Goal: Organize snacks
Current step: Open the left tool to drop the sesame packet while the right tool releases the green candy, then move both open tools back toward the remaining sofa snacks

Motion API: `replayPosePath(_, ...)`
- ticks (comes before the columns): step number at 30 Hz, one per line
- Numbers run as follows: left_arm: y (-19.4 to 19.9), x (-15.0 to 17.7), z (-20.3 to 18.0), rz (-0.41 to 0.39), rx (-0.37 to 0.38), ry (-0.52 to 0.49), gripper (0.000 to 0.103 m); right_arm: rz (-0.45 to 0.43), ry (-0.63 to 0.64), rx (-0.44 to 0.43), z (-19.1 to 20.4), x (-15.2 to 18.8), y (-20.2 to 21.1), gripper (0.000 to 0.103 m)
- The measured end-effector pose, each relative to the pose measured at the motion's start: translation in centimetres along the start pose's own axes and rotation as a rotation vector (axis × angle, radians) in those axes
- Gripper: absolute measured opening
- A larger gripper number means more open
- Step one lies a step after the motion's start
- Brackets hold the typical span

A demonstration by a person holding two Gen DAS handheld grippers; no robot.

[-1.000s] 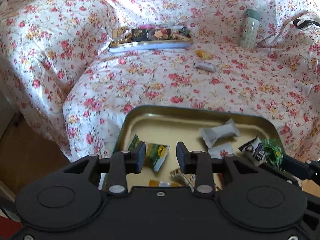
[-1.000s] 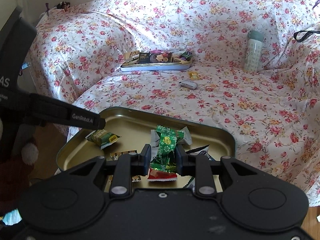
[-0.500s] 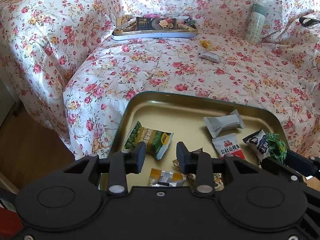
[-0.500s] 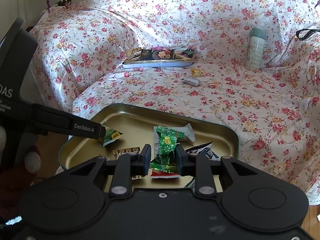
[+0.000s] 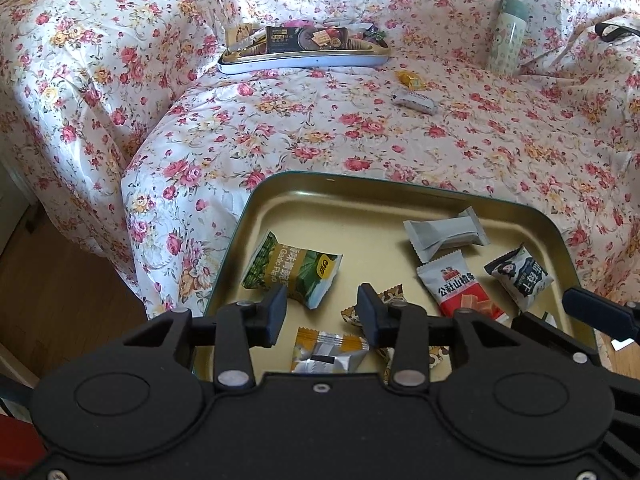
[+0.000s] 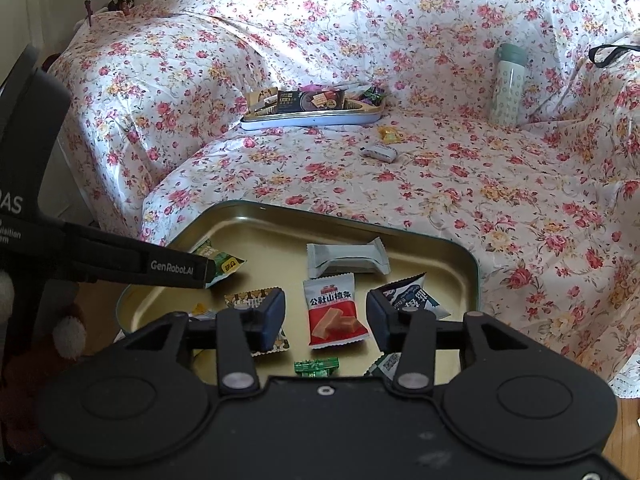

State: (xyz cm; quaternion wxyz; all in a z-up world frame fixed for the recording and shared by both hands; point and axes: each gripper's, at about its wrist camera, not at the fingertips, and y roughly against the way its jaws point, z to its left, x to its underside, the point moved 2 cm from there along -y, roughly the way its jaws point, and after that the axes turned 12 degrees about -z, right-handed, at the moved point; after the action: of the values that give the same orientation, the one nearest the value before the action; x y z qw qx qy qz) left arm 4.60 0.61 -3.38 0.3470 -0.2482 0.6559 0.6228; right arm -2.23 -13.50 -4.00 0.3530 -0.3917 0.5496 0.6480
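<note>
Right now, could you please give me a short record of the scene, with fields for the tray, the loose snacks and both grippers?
near tray: gold, holds several wrapped snacks
green candy: lying in near tray, just below right gripper
right gripper: jaws just opened, nothing held
left gripper: jaws just opened a little, empty, above near tray
far tray: filled with snacks, on floral cover
loose snacks: yellow candy and white bar on floral cover
bottle: upright

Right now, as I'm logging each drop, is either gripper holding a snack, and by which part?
Nothing is held. The right gripper has just opened, and the green candy lies loose on the tray. The left gripper is open, empty.
</note>
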Motion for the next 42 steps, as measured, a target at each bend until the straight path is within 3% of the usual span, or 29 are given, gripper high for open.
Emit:
replayPosePath(15, 0.1, 0.2, -0.1, -0.009, 0.014, -0.007, 0.053, 0.04, -0.033, 0.067, -0.7, 0.1, -0.6, 0.066)
replayPosePath(17, 0.3, 0.2, -0.1, -0.02, 0.028, -0.002, 0.059, 0.042, -0.036, 0.068, -0.7, 0.1, -0.6, 0.068)
replayPosePath(21, 1.0, -0.3, -0.3, -0.071, 0.059, 0.006, 0.062, 0.041, -0.045, 0.064, -0.9, -0.2, -0.6, 0.071)
replayPosePath(23, 1.4, -0.7, -0.3, -0.105, 0.076, 0.018, 0.073, 0.033, -0.045, 0.07, -1.0, -0.4, -0.7, 0.075)
replayPosePath(25, 1.8, -1.2, -0.2, -0.151, 0.088, 0.028, 0.075, 0.02, -0.047, 0.073, -1.1, -0.8, -0.6, 0.077)
replayPosePath(29, 2.5, -2.5, -0.1, -0.238, 0.095, 0.028, 0.086, -0.027, -0.059, 0.071, -1.6, -1.9, -0.4, 0.089)
replayPosePath(34, 2.6, -5.2, 0.1, -0.329, 0.114, 0.02, 0.091, -0.094, -0.022, 0.11, -2.4, -4.0, -0.7, 0.103)
replayPosePath(42, 0.9, -8.8, -0.2, -0.442, 0.047, -0.055, 0.097, -0.215, 0.084, 0.194, -4.0, -7.3, -2.5, 0.103)
